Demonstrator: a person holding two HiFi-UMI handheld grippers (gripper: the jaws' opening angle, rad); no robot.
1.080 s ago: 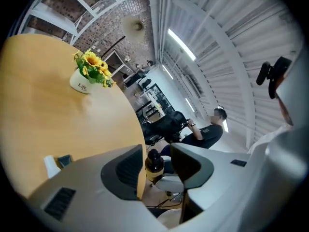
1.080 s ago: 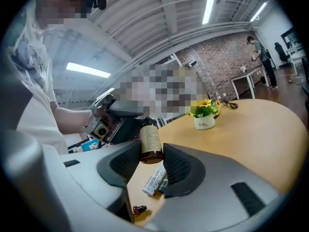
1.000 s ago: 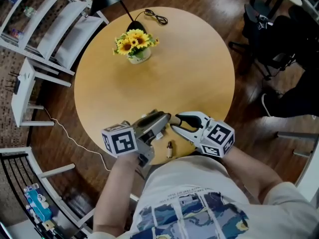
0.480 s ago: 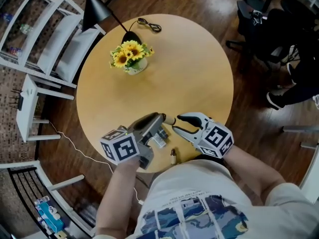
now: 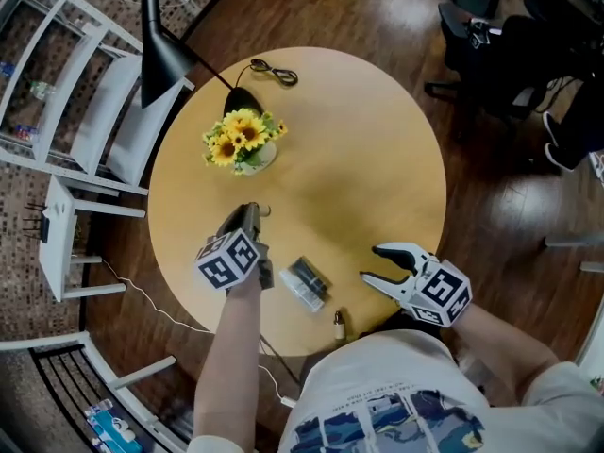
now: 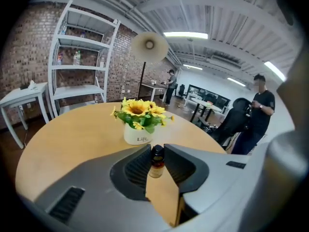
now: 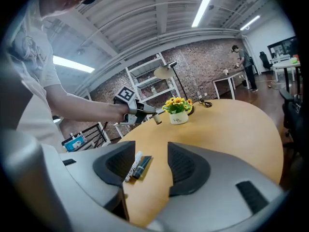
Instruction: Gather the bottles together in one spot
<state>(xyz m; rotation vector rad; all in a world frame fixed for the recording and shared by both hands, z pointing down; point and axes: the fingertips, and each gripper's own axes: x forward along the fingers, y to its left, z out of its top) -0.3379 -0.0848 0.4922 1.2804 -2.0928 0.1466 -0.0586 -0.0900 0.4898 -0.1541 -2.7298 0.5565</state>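
Note:
My left gripper [image 5: 255, 211] is shut on a small brown bottle with a black cap [image 6: 155, 166], held just above the round wooden table [image 5: 377, 159] below the sunflower pot [image 5: 242, 147]. The right gripper view shows that bottle [image 7: 157, 119] at the left gripper's tips. A dark bottle and a white one [image 5: 307, 284] lie side by side near the table's front. Another small brown bottle [image 5: 338, 324] stands at the front edge. My right gripper [image 5: 370, 264] is to their right; its jaws have just been opening and nothing is between them. The lying pair [image 7: 137, 166] shows ahead of them.
A black floor lamp [image 5: 162, 47] leans over the table's far left, with a coiled black cable [image 5: 274, 72] at the far rim. White shelving [image 5: 66, 83] stands left of the table, chairs [image 5: 491, 55] to the right. The sunflower pot [image 6: 137, 129] is just beyond the held bottle.
My left gripper has carried the small bottle away from the right gripper, left and toward the sunflower pot. The right gripper has drawn back to the right and opened its jaws.

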